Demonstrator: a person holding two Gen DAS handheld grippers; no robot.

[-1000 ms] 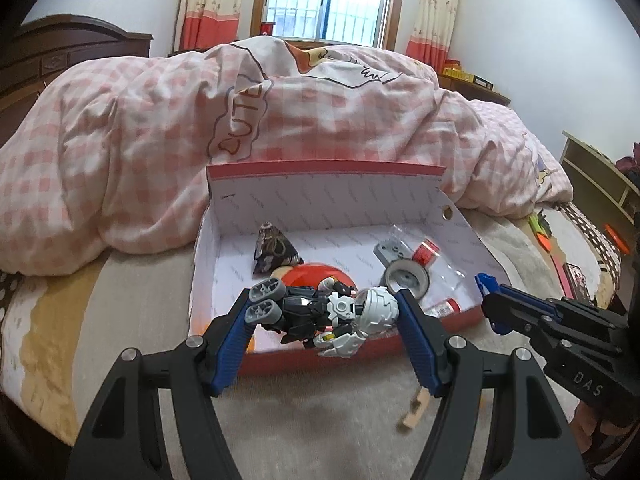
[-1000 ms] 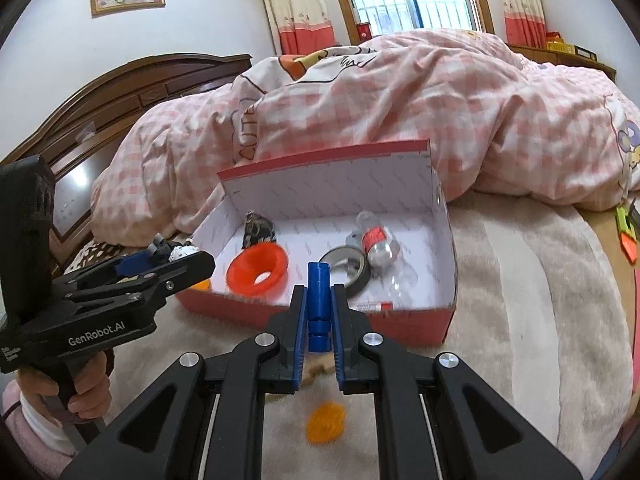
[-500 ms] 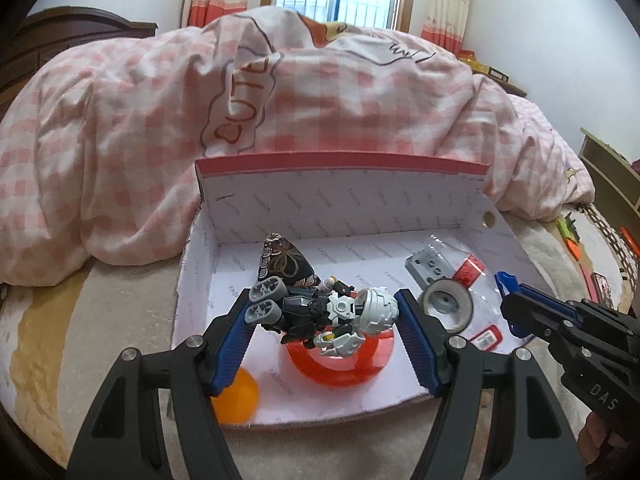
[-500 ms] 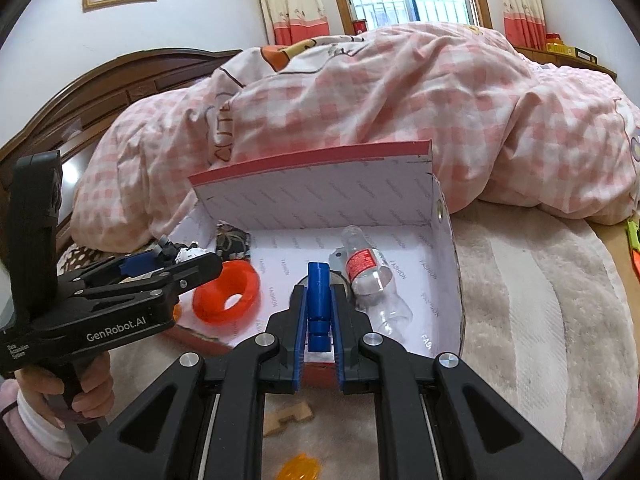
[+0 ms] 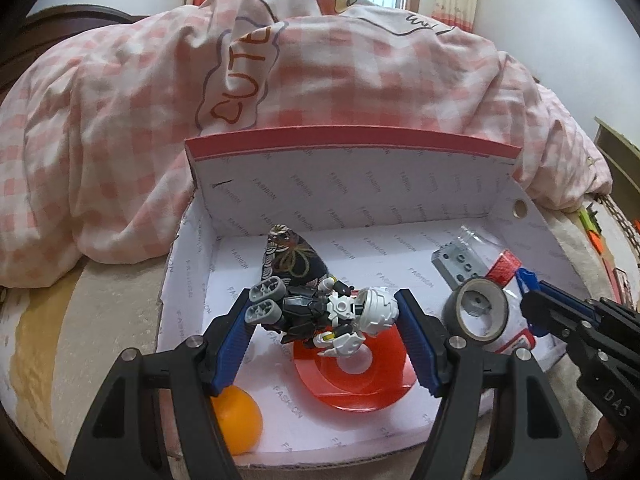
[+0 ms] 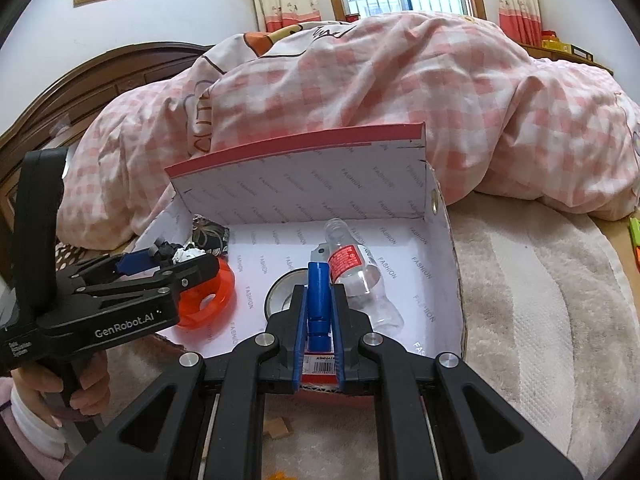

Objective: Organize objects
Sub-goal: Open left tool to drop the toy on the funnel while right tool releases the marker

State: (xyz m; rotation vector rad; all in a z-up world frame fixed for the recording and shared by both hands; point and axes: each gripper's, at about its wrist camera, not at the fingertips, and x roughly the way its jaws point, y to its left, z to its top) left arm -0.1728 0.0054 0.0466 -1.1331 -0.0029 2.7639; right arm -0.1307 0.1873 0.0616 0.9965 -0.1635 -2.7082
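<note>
Both claws pinch: left claw (image 5: 322, 316) toy robot (image 5: 320, 314) crosswise, right claw (image 6: 319, 308) blue cylinder (image 6: 318, 304) lengthwise.

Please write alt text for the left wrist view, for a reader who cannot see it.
The left gripper holds a grey and white toy robot above an open shoebox on a bed. In the box lie a red ring, an orange ball, a tape roll and a dark patterned pouch.

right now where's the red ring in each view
Left wrist: the red ring lies on the box floor at lower centre, under the toy robot held in the left tongs.
Right wrist: red ring at left, partly behind the left tongs.
Shared landmark: tape roll, beside the ring.
</note>
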